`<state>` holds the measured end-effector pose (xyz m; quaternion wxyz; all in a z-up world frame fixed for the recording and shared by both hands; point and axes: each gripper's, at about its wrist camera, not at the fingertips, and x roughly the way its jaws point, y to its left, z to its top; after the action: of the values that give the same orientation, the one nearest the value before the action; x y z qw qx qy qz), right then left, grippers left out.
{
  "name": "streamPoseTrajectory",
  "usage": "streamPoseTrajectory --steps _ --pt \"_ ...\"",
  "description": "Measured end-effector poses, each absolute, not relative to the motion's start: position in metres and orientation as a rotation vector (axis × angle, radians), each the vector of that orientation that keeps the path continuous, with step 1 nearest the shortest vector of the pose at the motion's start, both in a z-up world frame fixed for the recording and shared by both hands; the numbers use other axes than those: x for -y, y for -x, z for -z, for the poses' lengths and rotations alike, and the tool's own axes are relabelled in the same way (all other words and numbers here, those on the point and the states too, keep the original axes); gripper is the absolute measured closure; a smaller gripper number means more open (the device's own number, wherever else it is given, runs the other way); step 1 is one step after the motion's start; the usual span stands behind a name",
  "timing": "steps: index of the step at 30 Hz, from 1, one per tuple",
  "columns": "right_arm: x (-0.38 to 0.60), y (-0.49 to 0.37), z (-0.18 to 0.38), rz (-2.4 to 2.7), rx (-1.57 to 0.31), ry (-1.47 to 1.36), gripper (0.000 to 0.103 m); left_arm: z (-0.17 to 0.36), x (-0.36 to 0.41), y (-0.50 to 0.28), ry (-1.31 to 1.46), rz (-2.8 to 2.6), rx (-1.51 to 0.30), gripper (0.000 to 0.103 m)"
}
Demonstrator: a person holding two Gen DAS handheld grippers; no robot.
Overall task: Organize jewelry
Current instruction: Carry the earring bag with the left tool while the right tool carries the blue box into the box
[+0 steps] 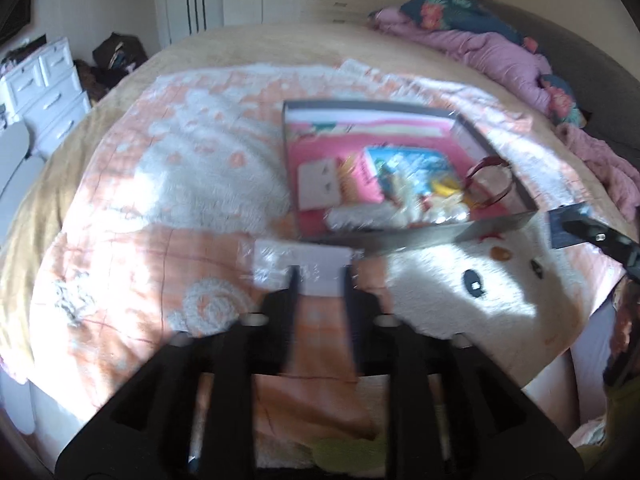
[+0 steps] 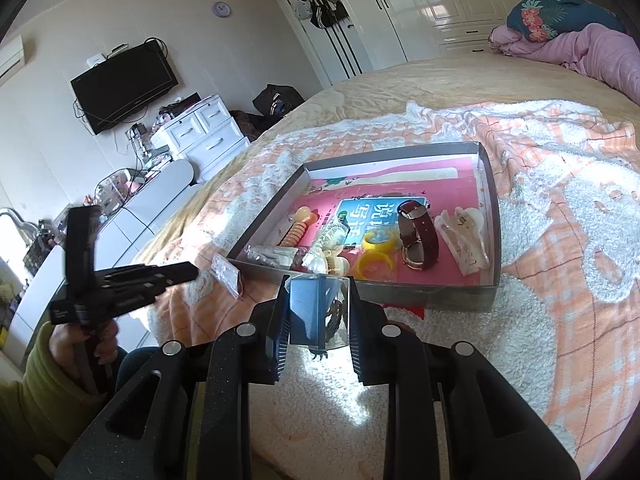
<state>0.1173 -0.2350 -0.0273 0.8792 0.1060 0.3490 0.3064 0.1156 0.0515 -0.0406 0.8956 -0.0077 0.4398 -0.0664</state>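
Observation:
A shallow grey box (image 2: 486, 184) with a pink floor lies on the blanket and holds a brown-strap watch (image 2: 420, 236), yellow rings (image 2: 374, 266), a clear hair claw (image 2: 464, 240) and other small pieces. My right gripper (image 2: 318, 312) is shut on a clear plastic case (image 2: 316, 308) with a dark ornament inside, just in front of the box's near wall. My left gripper (image 1: 320, 280) is open above a small clear packet (image 1: 300, 266) lying on the blanket by the box's near left corner (image 1: 420, 236). In the right wrist view the packet (image 2: 228, 274) lies beside the left gripper (image 2: 176, 274).
The orange and white fluffy blanket (image 2: 560, 240) covers a tan bed. A pink duvet (image 2: 580, 48) lies at the far right. A white drawer unit (image 2: 208, 128) and a cluttered desk (image 2: 120, 196) stand left of the bed.

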Motion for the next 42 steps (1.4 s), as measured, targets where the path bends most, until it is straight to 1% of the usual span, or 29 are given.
streamPoseTrajectory --steps 1,3,4,5,6,8,9,10,15,16,18,22,26,31,42 --pt "0.234 -0.117 0.028 -0.643 -0.73 -0.22 0.079 0.047 -0.055 -0.118 0.034 0.138 -0.931 0.039" --pt "0.232 -0.118 0.028 -0.648 -0.731 -0.221 0.079 0.057 -0.055 -0.125 0.032 0.128 -0.952 0.035" --pt "0.23 -0.119 0.029 -0.651 -0.732 -0.221 0.079 0.06 -0.056 -0.127 0.024 0.11 -0.953 0.026" --pt "0.229 -0.119 0.029 -0.652 -0.735 -0.221 0.079 0.064 -0.054 -0.132 0.002 0.089 -0.959 0.02" --pt "0.228 -0.12 0.03 -0.655 -0.737 -0.223 0.079 0.068 -0.052 -0.138 -0.016 0.089 -0.977 0.015" --pt "0.226 -0.121 0.031 -0.663 -0.74 -0.221 0.079 0.075 -0.05 -0.147 -0.013 0.095 -1.015 0.015" --pt "0.224 -0.121 0.032 -0.666 -0.741 -0.22 0.079 0.078 -0.052 -0.15 0.007 0.102 -1.024 0.011" --pt "0.223 -0.121 0.032 -0.669 -0.742 -0.221 0.079 0.081 -0.052 -0.153 0.021 0.108 -1.032 0.01" --pt "0.218 -0.125 0.036 -0.681 -0.753 -0.218 0.079 0.089 -0.056 -0.166 0.052 0.105 -1.043 0.01" --pt "0.217 -0.126 0.036 -0.683 -0.753 -0.218 0.079 0.089 -0.058 -0.166 0.072 0.112 -1.037 0.012" --pt "0.216 -0.127 0.035 -0.687 -0.751 -0.217 0.079 0.088 -0.062 -0.165 0.092 0.101 -1.026 0.023" --pt "0.214 -0.129 0.031 -0.697 -0.739 -0.214 0.079 0.076 -0.06 -0.158 0.077 0.108 -0.99 0.028" --pt "0.213 -0.135 0.023 -0.707 -0.717 -0.206 0.079 0.047 -0.051 -0.143 0.056 0.135 -0.915 0.028" --pt "0.205 -0.147 0.016 -0.713 -0.696 -0.186 0.079 0.02 -0.038 -0.148 0.042 0.167 -0.86 0.028" --pt "0.197 -0.179 0.024 -0.667 -0.699 -0.149 0.079 0.018 -0.02 -0.192 -0.011 0.182 -0.858 0.027"
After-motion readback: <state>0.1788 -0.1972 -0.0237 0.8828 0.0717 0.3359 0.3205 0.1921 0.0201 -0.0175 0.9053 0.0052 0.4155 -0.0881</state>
